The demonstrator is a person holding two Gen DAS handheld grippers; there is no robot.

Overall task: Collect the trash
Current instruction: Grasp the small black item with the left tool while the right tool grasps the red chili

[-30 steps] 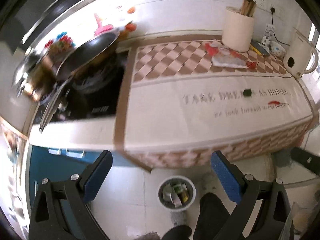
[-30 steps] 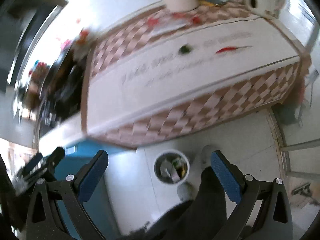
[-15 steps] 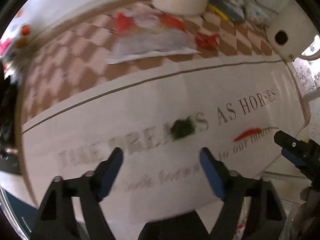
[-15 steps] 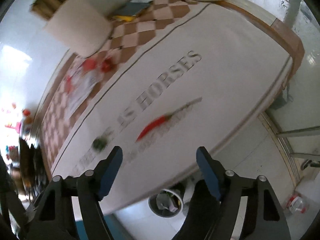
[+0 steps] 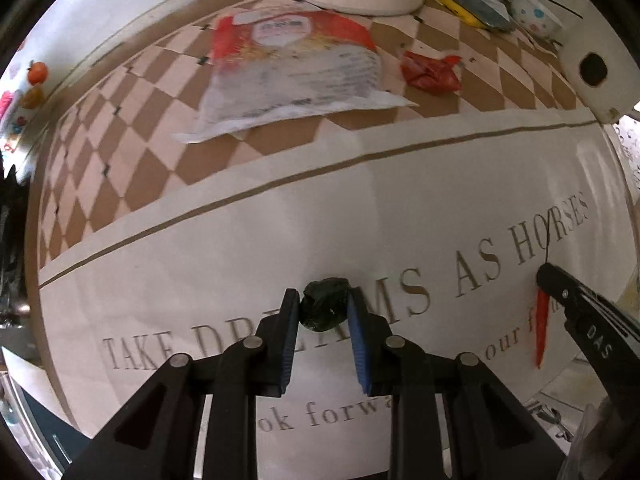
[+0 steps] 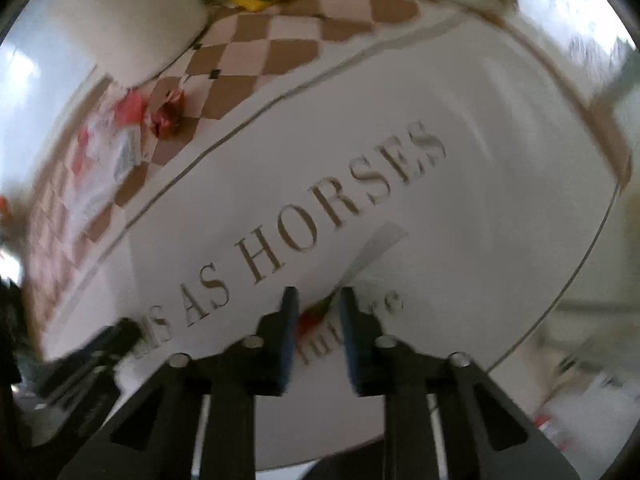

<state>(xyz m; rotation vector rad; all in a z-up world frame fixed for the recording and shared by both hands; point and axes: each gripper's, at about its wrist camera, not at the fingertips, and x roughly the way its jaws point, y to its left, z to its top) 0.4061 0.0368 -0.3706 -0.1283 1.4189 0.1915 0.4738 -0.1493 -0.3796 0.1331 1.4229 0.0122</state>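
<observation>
Left hand-held gripper [image 5: 323, 308] sits low over the tabletop [image 5: 280, 240], jaws narrowed onto a dark green crumpled scrap [image 5: 325, 307]. Scrap lies directly between the blue pads [image 5: 291, 332], at the tips, touching or all but touching both. It is roughly round, with no clear long axis, so approach angle matters little. Judgement: grip is made or nearly so; lifting it comes next.

Right hand-held gripper [image 6: 318, 312] is likewise narrowed, straddling a red chili-like piece [image 6: 310, 318]. View is motion-blurred; cannot tell whether the pads actually touch it. In the left wrist view the same piece [image 5: 542, 328] is long and thin, running near-to-far, with a thin dark stem extending toward the far side; the right tool's black tip overlaps its far end. Right hand is clearly the nearer one for this item, left for the scrap.

Further trash on the checkered far strip: a flat red-and-white food packet [image 5: 296, 68] and, just right of it, a crumpled red wrapper [image 5: 430, 72]. Neither is near a gripper.

Legible writing on the cloth: "TAKE DREAMS AS HORSES", partly hidden; below it, "look forward" in fragments. The right tool carries "DAS". Packet print is too small to read.
</observation>
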